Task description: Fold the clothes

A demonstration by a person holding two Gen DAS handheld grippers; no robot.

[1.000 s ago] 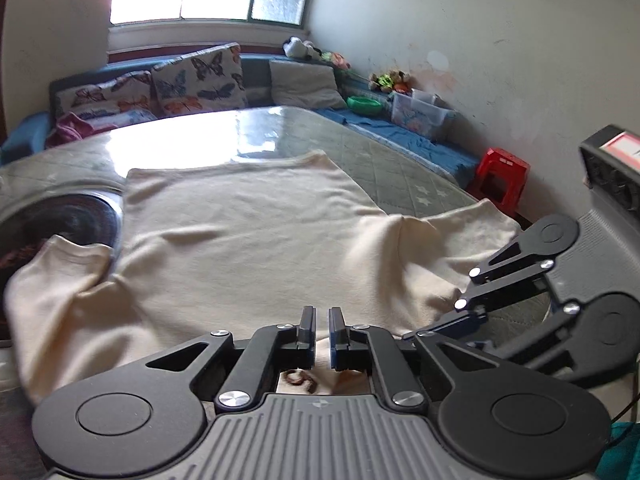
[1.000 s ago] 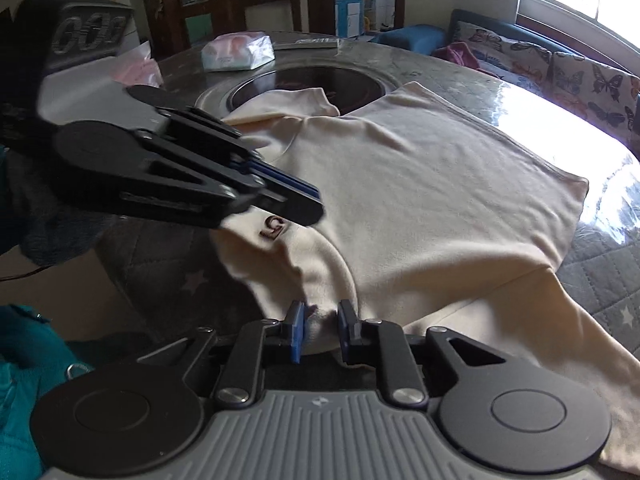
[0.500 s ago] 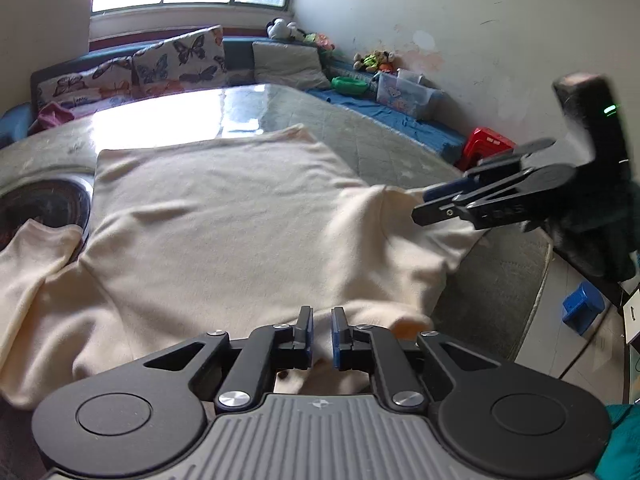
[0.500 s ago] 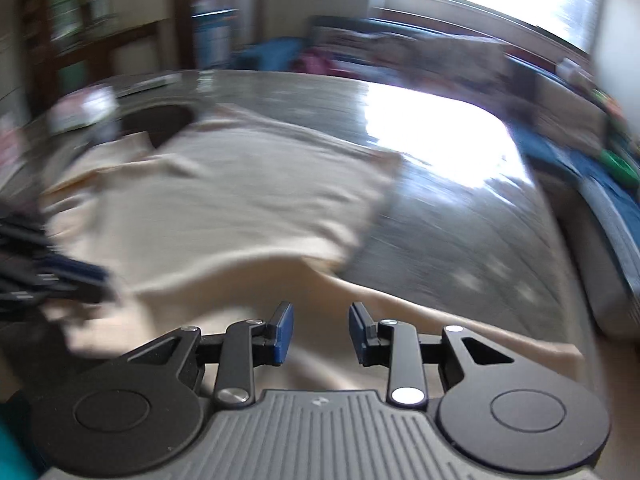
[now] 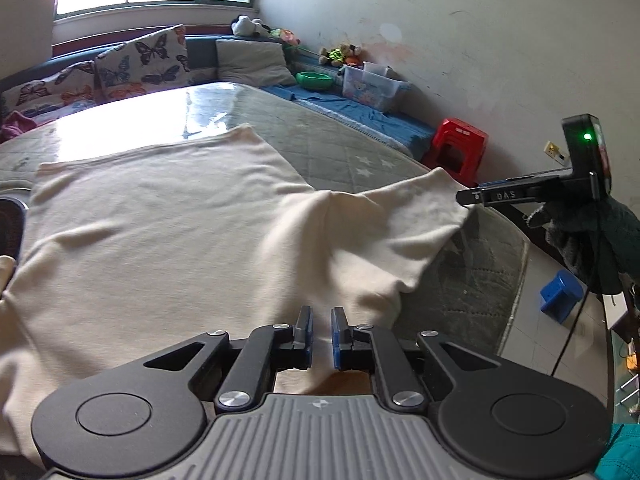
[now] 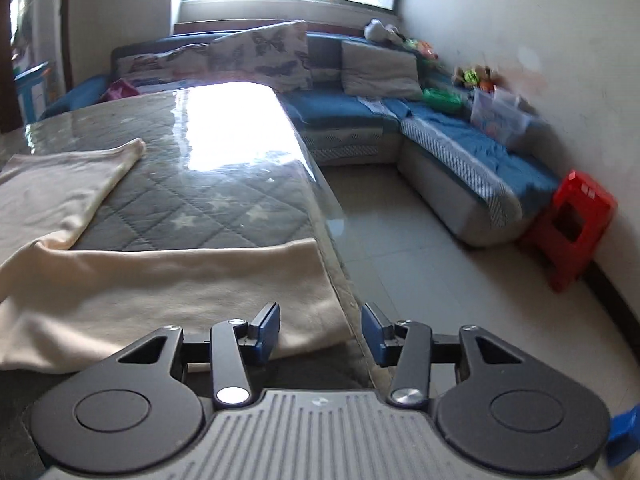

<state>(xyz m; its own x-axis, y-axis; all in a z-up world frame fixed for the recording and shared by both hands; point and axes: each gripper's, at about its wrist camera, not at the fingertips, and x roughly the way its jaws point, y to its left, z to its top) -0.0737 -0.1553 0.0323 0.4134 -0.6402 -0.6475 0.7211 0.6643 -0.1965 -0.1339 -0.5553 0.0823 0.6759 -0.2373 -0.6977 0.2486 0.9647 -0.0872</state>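
A cream long-sleeved top [image 5: 160, 232] lies spread on the quilted table. My left gripper [image 5: 321, 330] is nearly shut at the top's near edge, by the collar; cloth shows in the narrow gap, so it seems pinched. One sleeve [image 5: 416, 216] stretches right toward the table edge. My right gripper [image 6: 320, 330] is open and empty, just over the sleeve's cuff end [image 6: 224, 296] at the table corner. It also shows in the left wrist view [image 5: 476, 197], its tip touching the cuff.
The table [image 6: 208, 200] has a grey star-quilted cover under glass; its right edge drops to a tiled floor [image 6: 420, 248]. A blue corner sofa [image 6: 460, 140] with cushions, a red stool [image 6: 576, 224] and a clear storage box [image 5: 372, 86] line the wall.
My right gripper let go near the collar, swung right to the sleeve's cuff and opened wide. My left gripper stayed at the collar edge with only a small shift.
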